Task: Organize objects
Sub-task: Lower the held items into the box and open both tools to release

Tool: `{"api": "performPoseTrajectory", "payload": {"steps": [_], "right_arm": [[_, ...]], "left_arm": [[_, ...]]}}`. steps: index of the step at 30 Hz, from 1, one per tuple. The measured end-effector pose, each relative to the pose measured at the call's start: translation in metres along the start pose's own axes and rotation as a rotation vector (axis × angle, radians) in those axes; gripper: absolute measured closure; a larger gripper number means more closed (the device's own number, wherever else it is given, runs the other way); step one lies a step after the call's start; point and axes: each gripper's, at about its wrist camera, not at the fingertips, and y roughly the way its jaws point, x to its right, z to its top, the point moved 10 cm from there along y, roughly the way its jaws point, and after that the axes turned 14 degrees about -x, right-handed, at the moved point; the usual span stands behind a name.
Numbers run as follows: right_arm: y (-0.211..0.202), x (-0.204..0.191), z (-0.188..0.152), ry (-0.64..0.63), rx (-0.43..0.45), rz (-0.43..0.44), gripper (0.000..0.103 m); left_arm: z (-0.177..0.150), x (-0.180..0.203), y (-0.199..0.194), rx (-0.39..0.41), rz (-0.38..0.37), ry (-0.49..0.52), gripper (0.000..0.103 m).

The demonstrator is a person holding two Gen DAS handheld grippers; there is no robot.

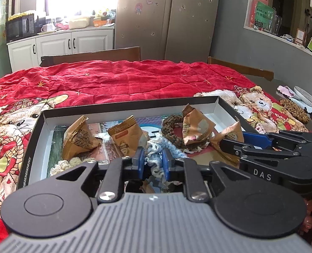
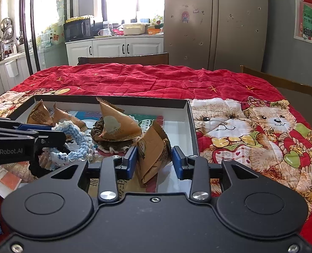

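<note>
- Left wrist view: my left gripper (image 1: 152, 162) hangs over the near edge of the shallow black cardboard box lid with white inner walls (image 1: 122, 110), which lies on the red quilted bear-print cloth (image 1: 122, 80) covering the table. Its blue pads sit either side of the pale blue and white crocheted piece (image 1: 156, 158); the yarn is between them, and I see no squeeze, so I read the jaws as let go, parted narrowly.
- That crochet is soft, light and floppy; I judge it will sag and snag on fingertips, so a pinch on a thick bunched fold would suit it best.
- I count four brown crinkly triangular snack packets (image 1: 80, 137) inside the lid in this view, plus one dark brown crocheted ring (image 1: 172, 130) and a cream crocheted piece (image 1: 71, 163) at the near left corner.
- The right gripper (image 1: 234, 142) reaches in from the right edge here, fingertips beside the rightmost packet.
- Right wrist view: my right gripper straddles the nearest brown packet (image 2: 153, 156). The left pad is touching or just beside it; the right pad stands clear, so the jaws are released, not clamped.
- The packet looks light, crackly and slippery, easily crushed; a gentle hold across its stiff sealed edge seems safest.
- Four packets show here too.
</note>
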Motion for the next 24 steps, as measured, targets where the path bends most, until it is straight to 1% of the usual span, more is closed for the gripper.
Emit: {"api": "performPoseTrajectory", "payload": {"steps": [2, 4, 11, 16, 24], "right_arm": [[0.0, 0.0, 0.0, -0.001, 0.001, 0.0, 0.067], [0.0, 0.0, 0.0, 0.0, 0.002, -0.001, 0.065], [0.0, 0.001, 0.001, 0.002, 0.01, -0.001, 0.064], [-0.003, 0.0, 0.002, 0.002, 0.016, 0.008, 0.062], [-0.007, -0.003, 0.003, -0.004, 0.027, 0.012, 0.062]], "left_arm": [[0.0, 0.0, -0.001, 0.005, -0.001, -0.001, 0.064], [0.001, 0.0, -0.002, 0.008, -0.001, -0.001, 0.064], [0.002, 0.0, -0.007, 0.021, -0.006, -0.003, 0.062], [0.003, 0.0, -0.012, 0.034, -0.009, -0.005, 0.055], [0.005, 0.001, -0.023, 0.058, -0.015, -0.01, 0.049]]}}
